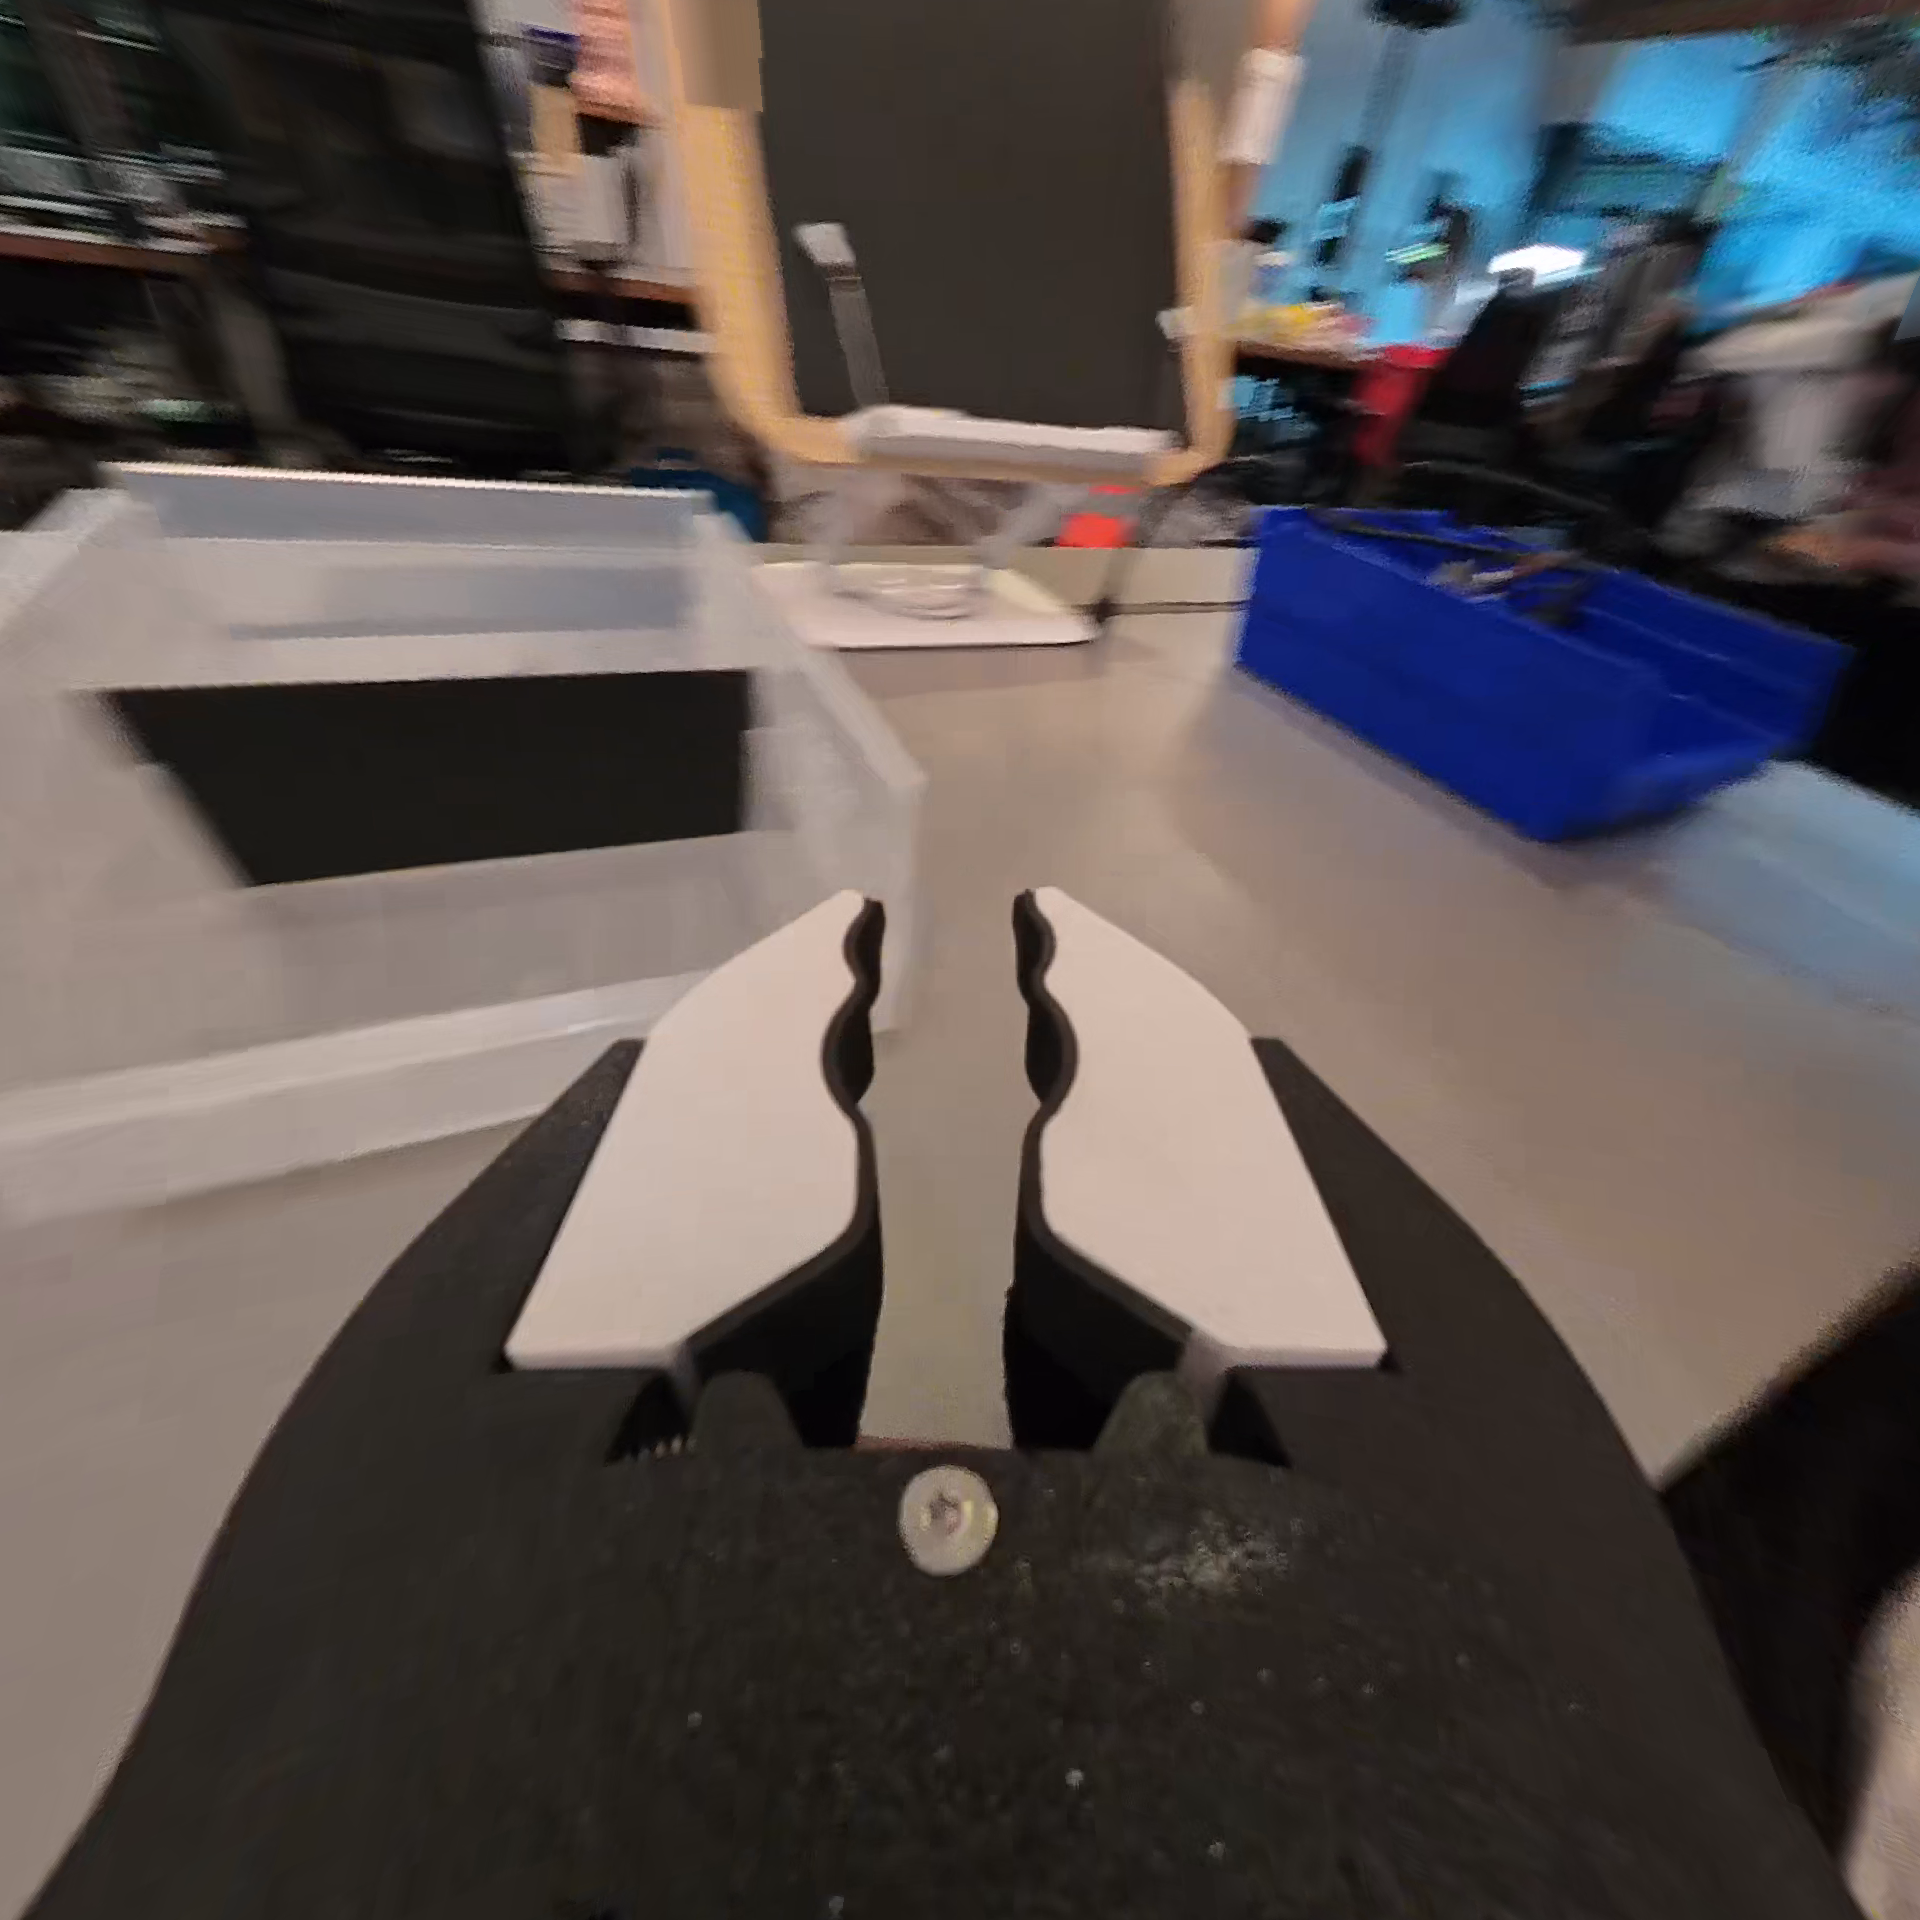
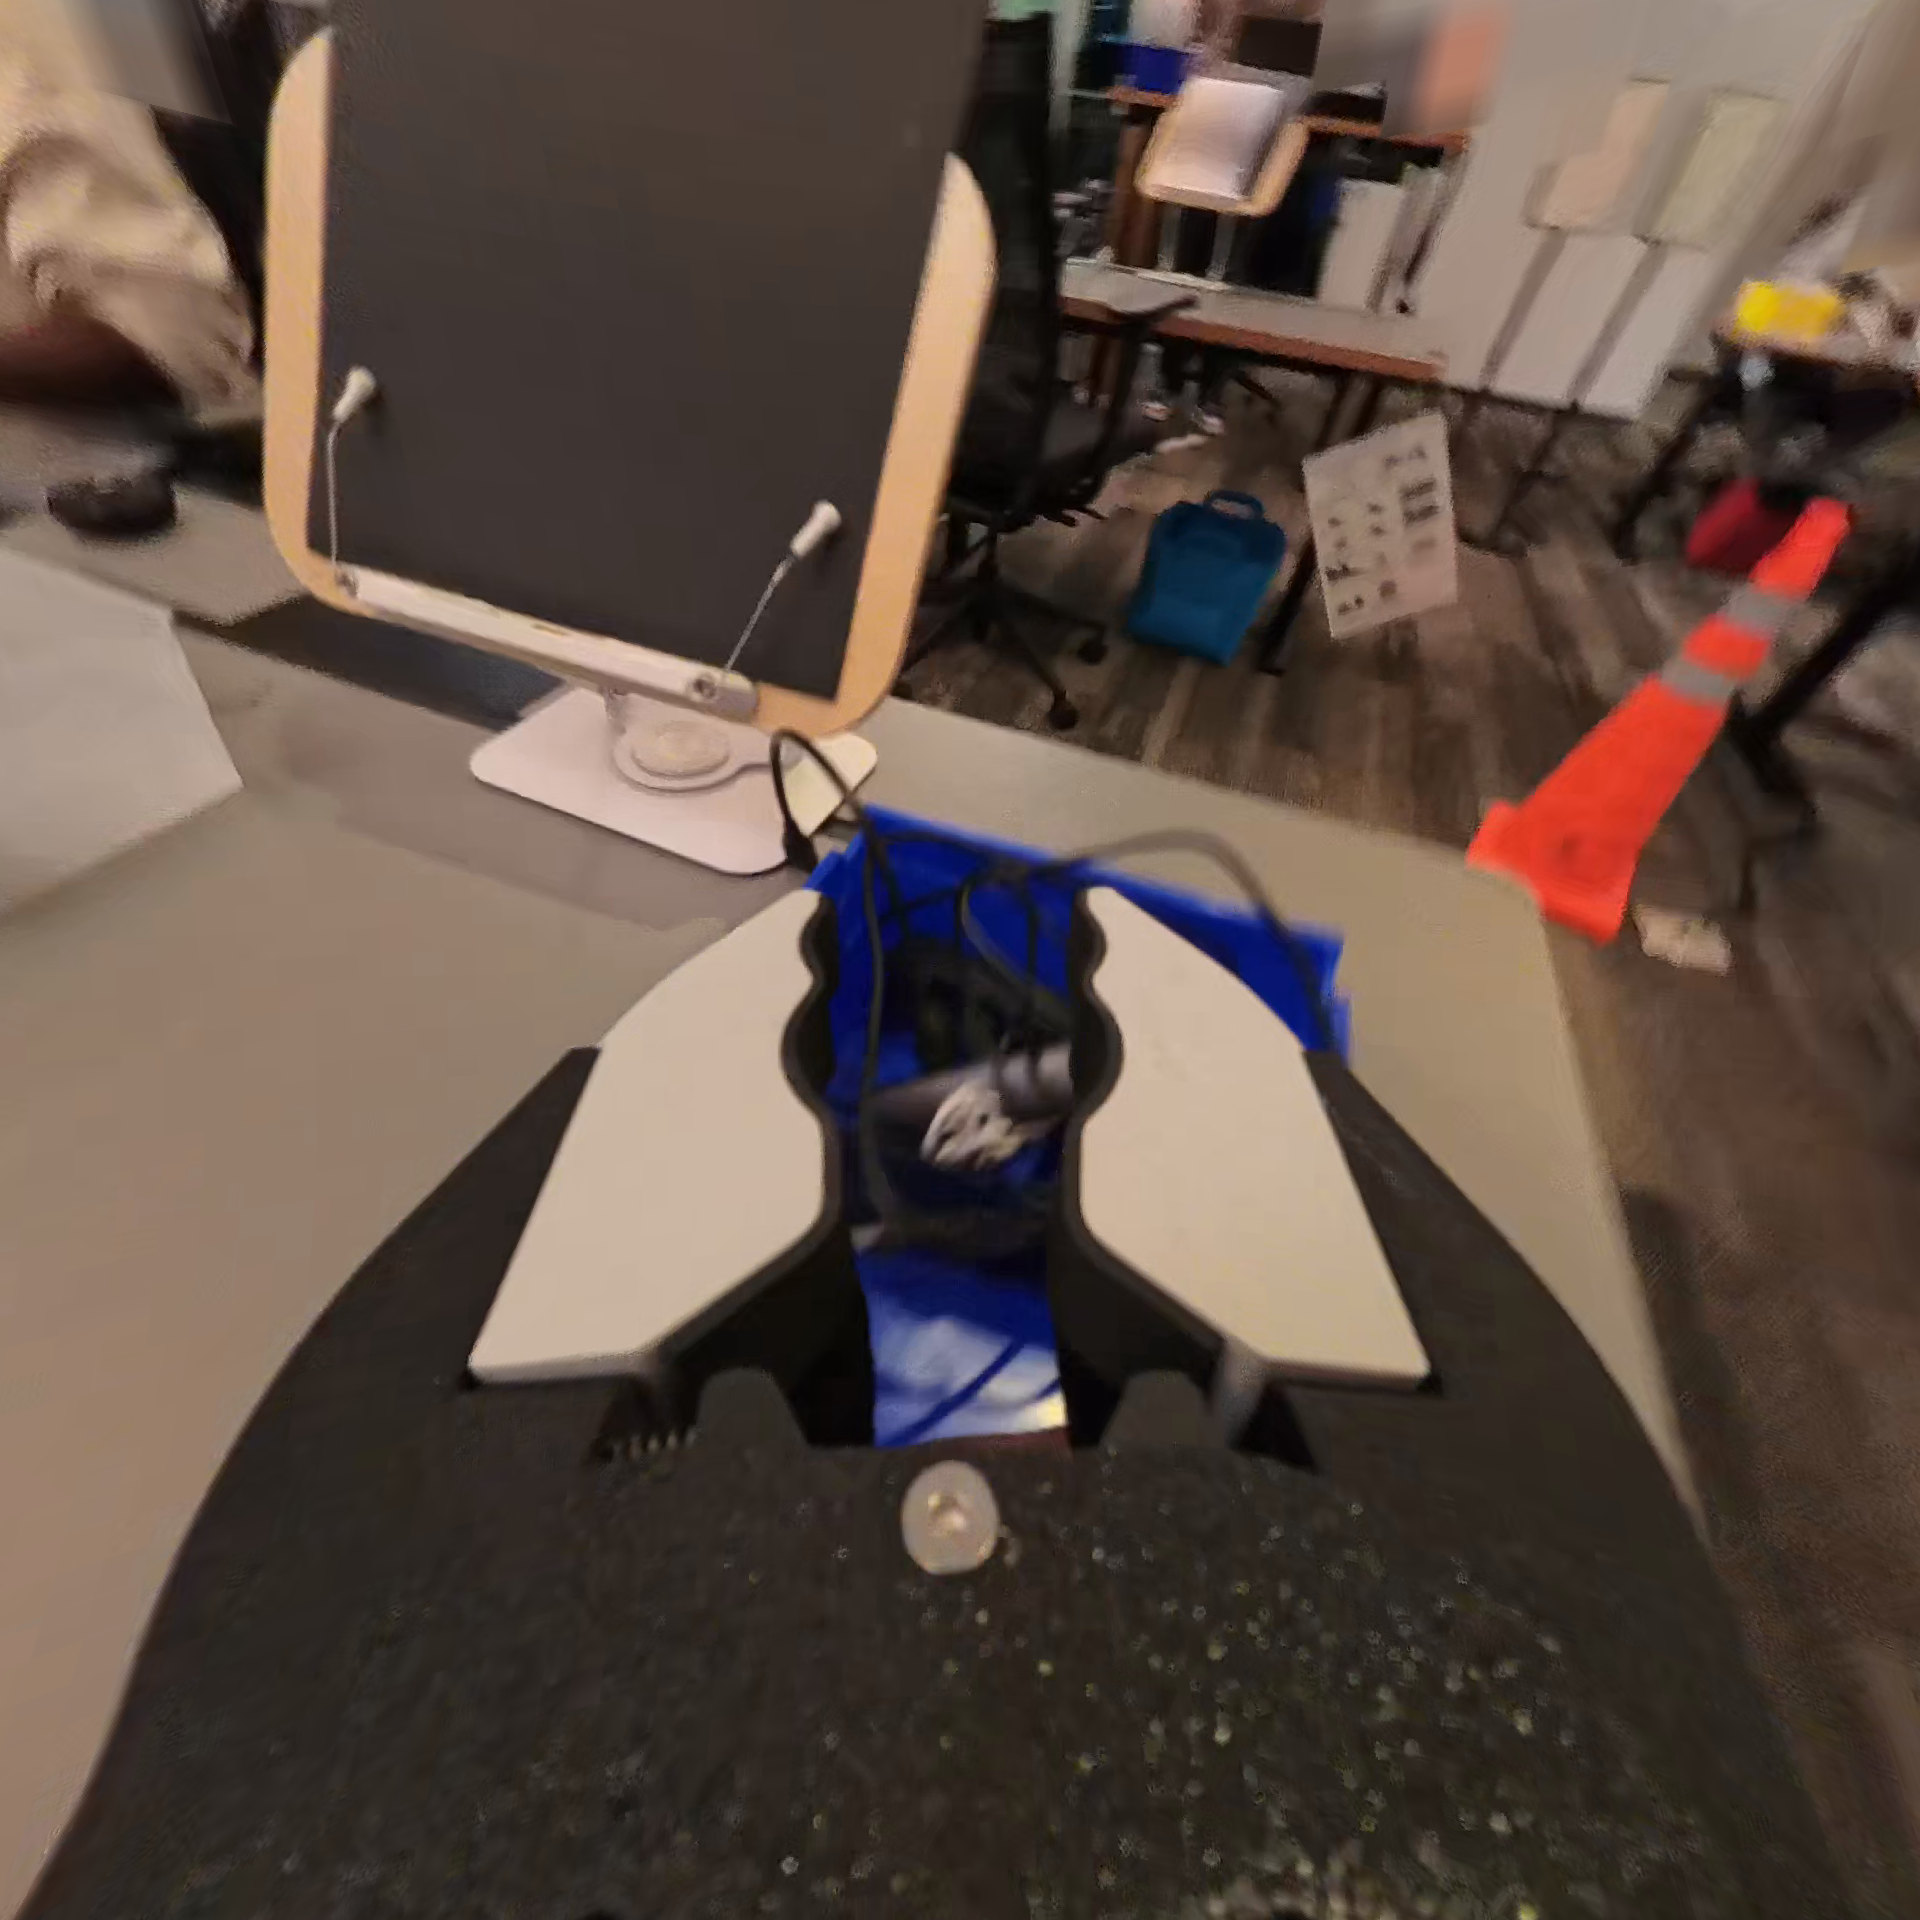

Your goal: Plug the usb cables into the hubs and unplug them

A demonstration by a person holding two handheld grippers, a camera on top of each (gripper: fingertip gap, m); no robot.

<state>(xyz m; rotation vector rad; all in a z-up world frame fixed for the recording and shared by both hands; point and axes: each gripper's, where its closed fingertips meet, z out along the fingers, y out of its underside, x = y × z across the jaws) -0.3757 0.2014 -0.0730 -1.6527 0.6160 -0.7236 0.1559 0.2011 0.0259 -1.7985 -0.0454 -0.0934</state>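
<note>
Right tool point(image 2: 951, 935) open and empty above blue bin point(image 2: 1278, 935) of black cables point(image 2: 1174, 840), left tool point(image 1: 948, 914) open, empty, blue bin well off to its right on the desk point(image 1: 1247, 935)

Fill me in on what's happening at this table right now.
A person is working with two handheld grippers over a grey table. The right gripper is open and held above a blue bin that holds tangled dark cables; it grips nothing. The left gripper is also open and empty, beside a clear plastic box. A dark panel on a white stand sits at the table's far side. Nothing is being plugged in yet.
</note>
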